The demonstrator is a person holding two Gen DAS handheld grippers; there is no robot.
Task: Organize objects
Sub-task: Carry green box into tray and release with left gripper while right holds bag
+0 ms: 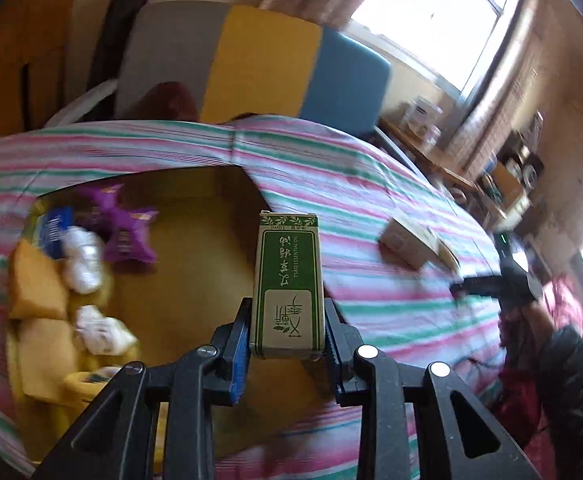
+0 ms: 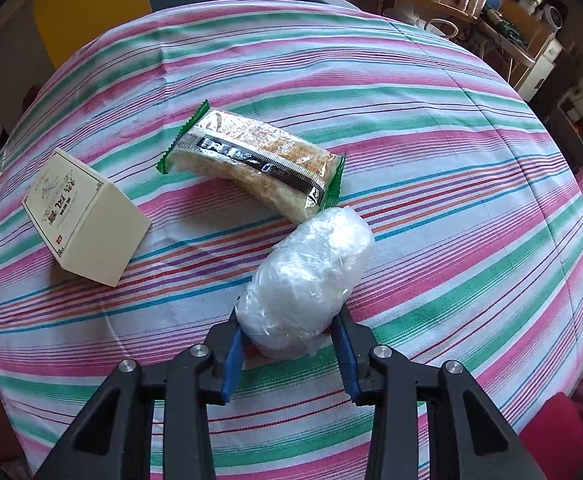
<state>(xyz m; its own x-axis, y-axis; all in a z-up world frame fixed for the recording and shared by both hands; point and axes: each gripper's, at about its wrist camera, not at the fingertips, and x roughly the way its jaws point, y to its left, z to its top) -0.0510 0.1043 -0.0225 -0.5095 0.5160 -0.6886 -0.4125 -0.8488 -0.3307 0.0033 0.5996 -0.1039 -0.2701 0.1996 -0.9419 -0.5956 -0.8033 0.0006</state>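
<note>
Left wrist view: the left gripper (image 1: 287, 332) is clenched on a green-and-white essential oil box (image 1: 287, 284), held upright between its blue-lined pads above the near edge of an open cardboard box (image 1: 211, 208). That cardboard box sits on the striped tablecloth (image 1: 371, 184) and already holds purple packets (image 1: 125, 226), white wrapped bundles (image 1: 83, 260) and yellow sponges (image 1: 35, 284) along its left side. To the right of the cardboard box, a cream carton (image 1: 411, 240) lies on the cloth, and farther right the other gripper and a person's sleeve (image 1: 531, 344) show at the edge, blurred.

Right wrist view: the right gripper (image 2: 289, 340) grasps a white bundle wrapped in clear plastic (image 2: 311, 280), its pads pressing both sides of the bundle's lower end just above the striped tablecloth (image 2: 451, 160). Just beyond the bundle, touching its far end or nearly so, lies a noodle packet with green crimped ends (image 2: 251, 160). Left of the bundle, well apart, the cream carton (image 2: 87, 224) rests tilted on the cloth. A yellow and blue chair back (image 1: 271, 68) stands behind the table.
</note>
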